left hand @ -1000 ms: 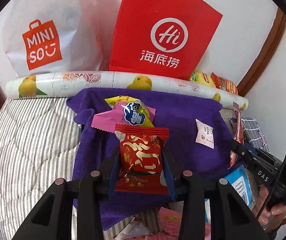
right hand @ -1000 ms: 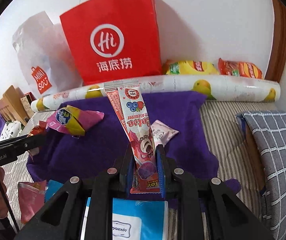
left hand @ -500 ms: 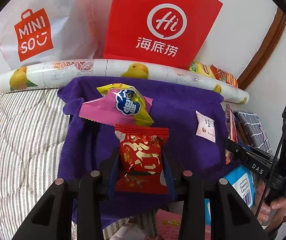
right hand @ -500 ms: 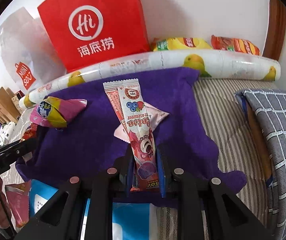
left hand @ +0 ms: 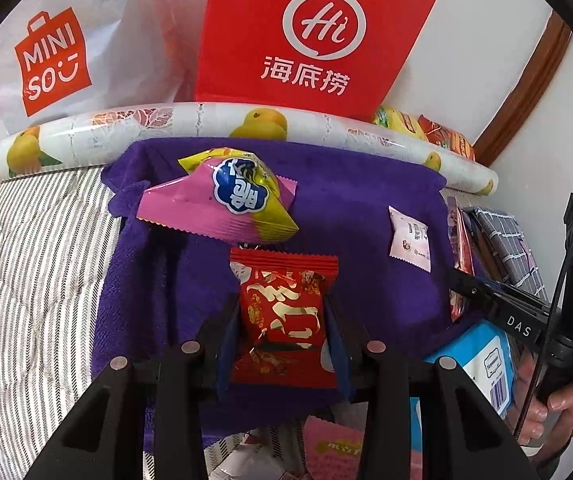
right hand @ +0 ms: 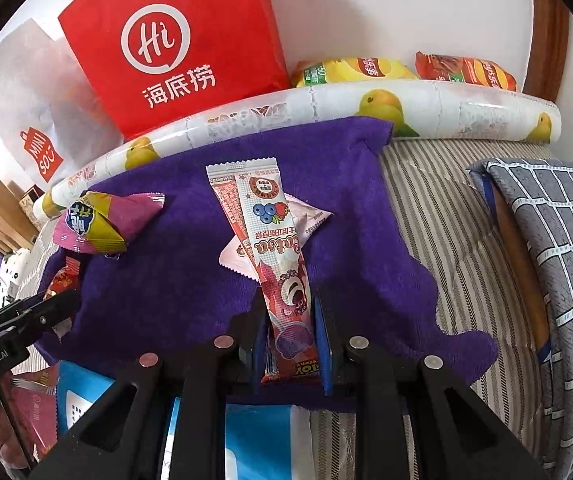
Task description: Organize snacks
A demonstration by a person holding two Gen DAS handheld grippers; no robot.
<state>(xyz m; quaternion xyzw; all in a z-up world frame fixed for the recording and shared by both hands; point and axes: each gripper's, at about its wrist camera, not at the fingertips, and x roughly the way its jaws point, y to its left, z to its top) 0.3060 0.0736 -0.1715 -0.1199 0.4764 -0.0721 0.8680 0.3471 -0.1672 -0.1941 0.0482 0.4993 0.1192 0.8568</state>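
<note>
Left gripper [left hand: 282,320] stays clamped on red snack packet [left hand: 282,312], now lower over purple towel [left hand: 366,216] | right gripper [right hand: 290,320] keeps its pinch on long berry stick pack [right hand: 270,240], tip now over pale pink sachet [right hand: 306,216] | pink-yellow bag [left hand: 226,204] looms closer.

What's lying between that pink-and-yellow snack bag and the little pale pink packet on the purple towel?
Nothing: only bare purple towel separates the pink-and-yellow bag from the pale pink packet, as the left wrist view shows.

White wall [right hand: 406,8], wood trim [right hand: 546,32], striped mattress [left hand: 34,272].
</note>
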